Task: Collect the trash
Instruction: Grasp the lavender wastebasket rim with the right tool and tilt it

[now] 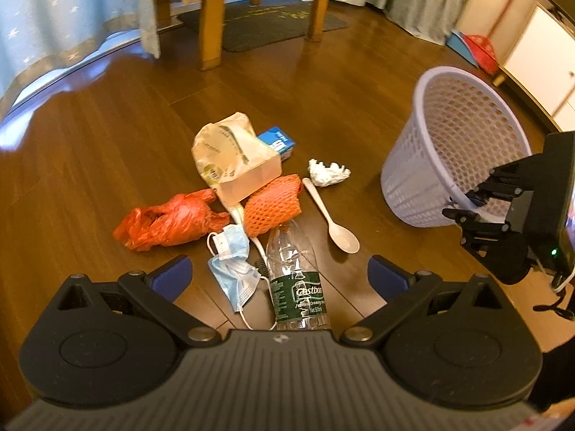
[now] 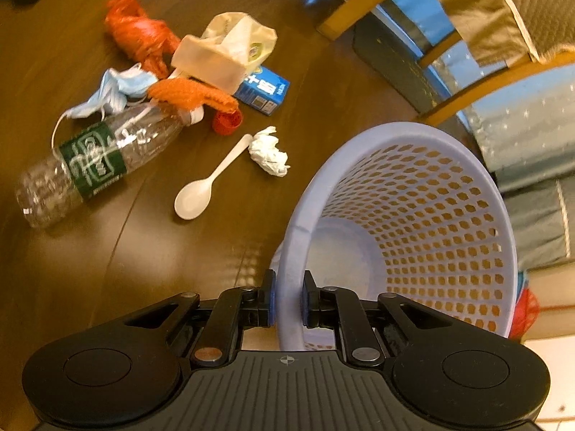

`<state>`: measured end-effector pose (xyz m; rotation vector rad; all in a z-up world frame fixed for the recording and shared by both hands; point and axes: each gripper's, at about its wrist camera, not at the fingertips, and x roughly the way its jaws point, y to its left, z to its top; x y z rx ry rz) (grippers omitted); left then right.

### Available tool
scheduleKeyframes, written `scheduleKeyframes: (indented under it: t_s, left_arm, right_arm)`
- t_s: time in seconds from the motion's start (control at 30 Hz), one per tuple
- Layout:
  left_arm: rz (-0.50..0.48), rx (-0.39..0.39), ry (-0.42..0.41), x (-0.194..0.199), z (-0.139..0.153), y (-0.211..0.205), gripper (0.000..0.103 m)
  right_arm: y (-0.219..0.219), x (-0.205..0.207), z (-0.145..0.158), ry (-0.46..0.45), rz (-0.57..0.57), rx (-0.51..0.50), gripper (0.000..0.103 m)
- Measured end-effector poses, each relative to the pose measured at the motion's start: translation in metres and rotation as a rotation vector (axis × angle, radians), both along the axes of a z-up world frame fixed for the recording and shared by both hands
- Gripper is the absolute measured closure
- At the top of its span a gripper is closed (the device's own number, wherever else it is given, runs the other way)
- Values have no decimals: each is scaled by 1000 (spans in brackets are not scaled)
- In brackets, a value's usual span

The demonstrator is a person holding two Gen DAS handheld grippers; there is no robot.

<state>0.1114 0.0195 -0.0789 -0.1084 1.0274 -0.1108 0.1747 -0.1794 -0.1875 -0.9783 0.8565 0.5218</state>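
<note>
A heap of trash lies on the wood floor: a clear bottle with a green label, a blue face mask, a red plastic bag, an orange foam net, a beige paper bag, a blue carton, a crumpled tissue and a white spoon. My left gripper hangs open above the bottle and mask, touching nothing. The lilac mesh basket stands tilted to the right of the heap. My right gripper is shut on its near rim, one pad inside and one outside.
Wooden table legs and a dark mat lie beyond the heap, with blue curtains behind. A red toy and a white cabinet stand at the far right. A red bottle cap sits by the net.
</note>
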Motion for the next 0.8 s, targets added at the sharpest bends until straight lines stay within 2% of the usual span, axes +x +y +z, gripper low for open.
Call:
scheduleKeyframes:
  t_s: [0.2, 0.5, 0.8]
  left_arm:
    - [-116, 2, 16, 4, 1, 9, 1]
    - [-360, 106, -2, 21, -10, 14, 1]
    - [-550, 171, -26, 39, -56, 12, 6]
  right_arm:
    - [0, -5, -5, -3, 24, -14, 93]
    - [7, -11, -5, -29, 39, -11, 93]
    - [10, -7, -5, -59, 24, -32, 93]
